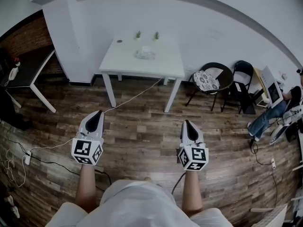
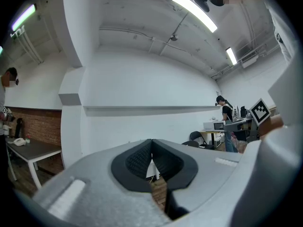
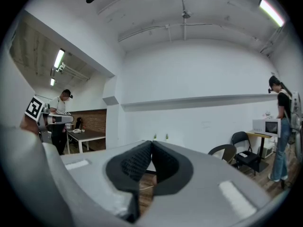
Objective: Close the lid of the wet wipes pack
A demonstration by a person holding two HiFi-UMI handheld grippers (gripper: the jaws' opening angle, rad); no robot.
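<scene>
Approach step; closing not begun. Left gripper and right gripper both clenched, empty, well apart from white table. Pale object there is probably the wipes pack. Next: walk up.

Straight ahead, the worktop stands against the wall, with the wet wipes pack lying on it near the middle. Behind the pack, the left plant and right plant sit side by side at the back edge. To the right of the worktop is a chair, and a second chair is further right. Far left, there's a desk. The left gripper and right gripper are side by side over the floor, well short of the worktop.
</scene>
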